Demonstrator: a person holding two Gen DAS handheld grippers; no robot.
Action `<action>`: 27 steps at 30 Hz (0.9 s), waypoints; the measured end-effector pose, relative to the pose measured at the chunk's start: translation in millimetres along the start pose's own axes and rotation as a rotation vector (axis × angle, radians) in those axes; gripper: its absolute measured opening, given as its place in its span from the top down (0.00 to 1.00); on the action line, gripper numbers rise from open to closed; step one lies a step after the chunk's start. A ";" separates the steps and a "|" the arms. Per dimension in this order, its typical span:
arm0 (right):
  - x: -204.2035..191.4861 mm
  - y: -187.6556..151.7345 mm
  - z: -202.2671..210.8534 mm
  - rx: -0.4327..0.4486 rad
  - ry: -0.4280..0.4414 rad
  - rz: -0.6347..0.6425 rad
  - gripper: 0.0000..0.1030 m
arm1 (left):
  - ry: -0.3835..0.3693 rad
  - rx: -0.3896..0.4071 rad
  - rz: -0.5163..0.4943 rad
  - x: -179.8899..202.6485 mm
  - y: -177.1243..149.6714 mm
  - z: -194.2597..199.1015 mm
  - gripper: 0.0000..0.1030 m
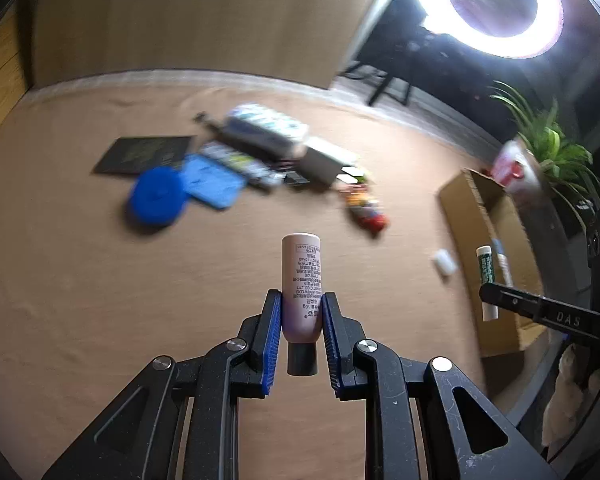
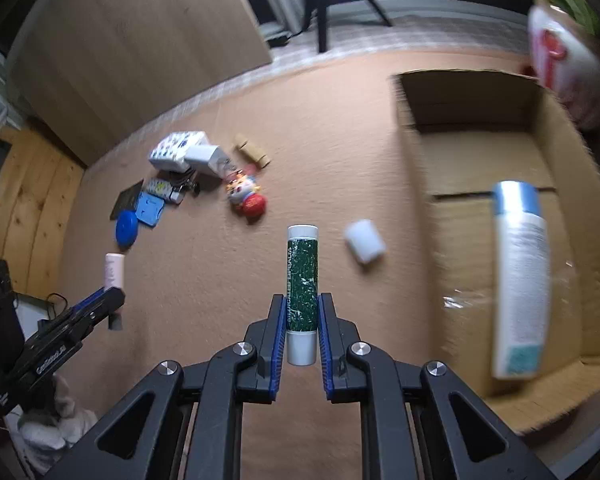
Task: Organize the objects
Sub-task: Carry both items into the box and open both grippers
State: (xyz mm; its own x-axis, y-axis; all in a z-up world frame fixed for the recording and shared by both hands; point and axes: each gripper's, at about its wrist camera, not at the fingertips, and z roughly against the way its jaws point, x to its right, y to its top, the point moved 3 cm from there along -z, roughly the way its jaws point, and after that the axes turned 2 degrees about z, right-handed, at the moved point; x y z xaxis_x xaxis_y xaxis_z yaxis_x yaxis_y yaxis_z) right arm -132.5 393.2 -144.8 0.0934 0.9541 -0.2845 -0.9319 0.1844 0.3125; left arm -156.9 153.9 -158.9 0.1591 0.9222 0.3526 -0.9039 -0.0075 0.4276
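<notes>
Both jaws clamped, left gripper [image 1: 301, 312] on pink tube [image 1: 301, 280], right gripper [image 2: 302, 312] on green stick [image 2: 302, 276]; smooth round bodies, shallow bite, possible slip before box [image 2: 476, 136].

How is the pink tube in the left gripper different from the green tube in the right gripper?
The pink tube is pale with printed text; the green tube has a dark green speckled label. The pink tube has a dark cap; the green tube has white ends. Both are clamped between blue pads, off the table.
</notes>
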 end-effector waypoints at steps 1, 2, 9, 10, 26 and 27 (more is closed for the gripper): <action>6.1 -2.3 5.4 0.009 -0.001 -0.005 0.86 | -0.008 -0.001 -0.012 8.9 1.0 -1.5 0.79; 14.0 -4.0 13.7 0.023 -0.008 -0.010 0.87 | -0.015 -0.002 -0.024 18.3 1.7 -2.9 0.79; 63.1 -11.5 55.9 0.097 -0.076 -0.038 0.86 | -0.082 -0.013 -0.129 98.1 7.1 -18.5 0.79; 69.6 -11.7 60.0 0.105 -0.089 -0.043 0.87 | -0.091 -0.015 -0.141 108.2 8.0 -20.9 0.79; 164.0 -15.5 67.2 0.106 -0.165 -0.127 0.86 | -0.165 -0.089 -0.365 279.1 5.3 -87.9 0.79; 165.8 -15.4 65.7 0.102 -0.161 -0.127 0.86 | -0.160 -0.095 -0.368 282.4 5.0 -92.8 0.79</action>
State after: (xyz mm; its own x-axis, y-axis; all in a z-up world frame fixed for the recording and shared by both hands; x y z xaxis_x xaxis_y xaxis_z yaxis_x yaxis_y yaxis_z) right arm -79.7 564.1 -137.3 0.2699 0.9456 -0.1816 -0.8694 0.3204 0.3761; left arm -153.3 450.2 -134.4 0.5318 0.7848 0.3182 -0.8064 0.3547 0.4731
